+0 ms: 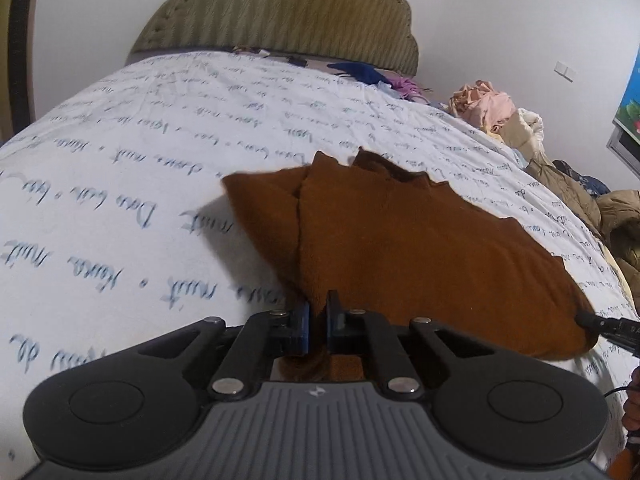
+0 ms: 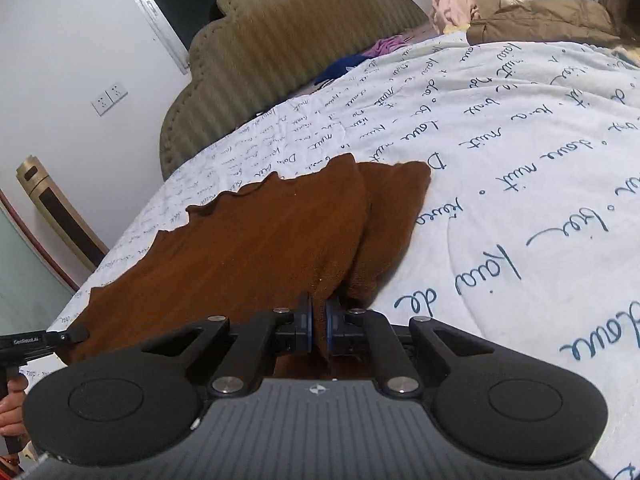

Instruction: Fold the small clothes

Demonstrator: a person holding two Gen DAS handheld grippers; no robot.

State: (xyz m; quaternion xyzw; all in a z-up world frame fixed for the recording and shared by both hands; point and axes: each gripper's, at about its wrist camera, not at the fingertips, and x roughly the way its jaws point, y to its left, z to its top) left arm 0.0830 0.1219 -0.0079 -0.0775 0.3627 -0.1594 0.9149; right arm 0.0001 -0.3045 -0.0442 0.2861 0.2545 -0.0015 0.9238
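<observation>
A brown fleece garment (image 1: 420, 248) with a wavy far hem lies spread on the white bedsheet (image 1: 120, 160) printed with blue script. My left gripper (image 1: 318, 312) is shut on the garment's near edge, beside a folded-in flap. In the right wrist view the same brown garment (image 2: 248, 248) stretches away to the left, and my right gripper (image 2: 318, 316) is shut on its near edge next to the fold. The right gripper's tip (image 1: 596, 324) shows at the cloth's right corner in the left wrist view. The left gripper (image 2: 44, 340) shows at the left corner in the right wrist view.
An olive padded headboard (image 1: 280, 12) stands at the far end of the bed. Blue and purple clothes (image 1: 372, 74) lie near it. A pile of pink and cream clothes (image 1: 492, 108) and olive jackets (image 1: 580, 196) sits along the bed's right side.
</observation>
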